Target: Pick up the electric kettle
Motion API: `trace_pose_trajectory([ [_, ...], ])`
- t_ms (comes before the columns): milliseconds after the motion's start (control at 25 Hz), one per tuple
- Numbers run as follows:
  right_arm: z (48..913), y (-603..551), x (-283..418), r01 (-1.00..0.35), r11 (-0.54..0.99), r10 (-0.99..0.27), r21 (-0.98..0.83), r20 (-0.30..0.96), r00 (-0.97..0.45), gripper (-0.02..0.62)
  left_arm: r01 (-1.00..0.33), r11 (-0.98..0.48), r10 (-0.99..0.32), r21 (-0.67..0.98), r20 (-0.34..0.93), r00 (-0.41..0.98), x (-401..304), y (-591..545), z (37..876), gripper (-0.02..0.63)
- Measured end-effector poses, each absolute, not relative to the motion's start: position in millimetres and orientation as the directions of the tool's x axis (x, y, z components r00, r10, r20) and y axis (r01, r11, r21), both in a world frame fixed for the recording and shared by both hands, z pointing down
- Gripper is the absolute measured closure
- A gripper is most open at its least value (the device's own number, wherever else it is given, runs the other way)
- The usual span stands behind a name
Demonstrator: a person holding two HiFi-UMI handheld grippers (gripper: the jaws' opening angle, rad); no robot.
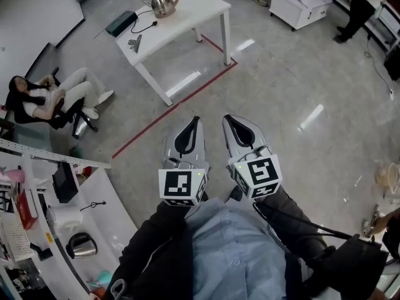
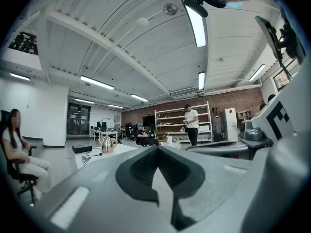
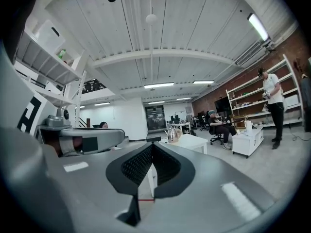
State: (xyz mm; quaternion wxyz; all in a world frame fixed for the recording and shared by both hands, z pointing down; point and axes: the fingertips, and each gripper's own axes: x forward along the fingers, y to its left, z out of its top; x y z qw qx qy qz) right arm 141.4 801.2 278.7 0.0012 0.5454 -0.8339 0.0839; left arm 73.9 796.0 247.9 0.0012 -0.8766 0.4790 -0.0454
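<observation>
From the head view, the person holds both tools close to the body, side by side and pointing ahead. The left claw [image 1: 196, 119] is pressed together at its tip and holds nothing. The right claw [image 1: 226, 117] is just beside it, also pressed together and holding nothing. The kettle [image 1: 164, 2] is shiny and stands well away from both claws, on the far end of a white tabletop [image 1: 194, 8]. A black box [image 1: 120, 24] lies on the same tabletop near the kettle, with a thin black cord between them. A red line [image 1: 175, 108] runs across the grey floor [image 1: 294, 86] between the person and the tabletop. A person sitting in a chair [image 1: 47, 95] is off to the left. Another kettle [image 1: 81, 245] sits on a white counter [image 1: 112, 217] at the lower left. In the left gripper view, the left claw [image 2: 156, 147] has its two tips touching, with nothing between them. The kettle [image 2: 107, 143] is small and far off, up on the tabletop [image 2: 121, 150], to the left of the claw tip. A person stands by a tall shelf [image 2: 170, 123] in the back of the room. In the right gripper view, the right claw [image 3: 151, 143] is shut tight at the tip with nothing in it. The kettle [image 3: 171, 135] stands on the tabletop [image 3: 194, 141], far away and a little to the right of the tip. A white cabinet [image 3: 248, 140] stands to the right of the tabletop.
</observation>
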Motion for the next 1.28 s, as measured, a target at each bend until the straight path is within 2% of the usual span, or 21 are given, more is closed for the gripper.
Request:
trace_pose_trajectory([
  [320, 298, 786, 132, -0.875, 0.449, -0.873, -0.181, 0.120, -0.473, 0.571, -0.865, -0.499, -0.861, -0.047, 0.133, 0.490, 66, 782, 268, 0.606],
  [680, 312, 733, 129, -0.890, 0.429, -0.875, -0.155, 0.174, -0.452, 0.571, -0.866, -0.500, -0.858, 0.017, 0.123, 0.498, 54, 722, 283, 0.606],
  [1280, 306, 608, 53, -0.874, 0.473, -0.846, -0.114, 0.219, -0.486, 0.571, -0.867, -0.488, -0.866, 0.097, 0.072, 0.495, -13, 595, 280, 0.606],
])
